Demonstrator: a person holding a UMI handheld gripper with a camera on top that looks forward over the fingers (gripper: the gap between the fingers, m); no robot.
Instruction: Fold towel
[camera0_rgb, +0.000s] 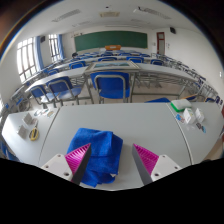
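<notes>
A blue towel (97, 153) lies crumpled on the white table (140, 125), reaching the table's near edge. My gripper (112, 160) is open above the table. The towel lies between the fingers, nearer the left finger (76, 157) and partly under it. The right finger (148, 158) stands apart from the towel over bare table. Neither pink pad presses on the cloth.
A small object (30, 132) sits on the table at the left, and white items with a green piece (190, 112) at the right. Blue chairs (110, 86) and rows of desks stand beyond the table. A green chalkboard (110, 40) hangs on the far wall.
</notes>
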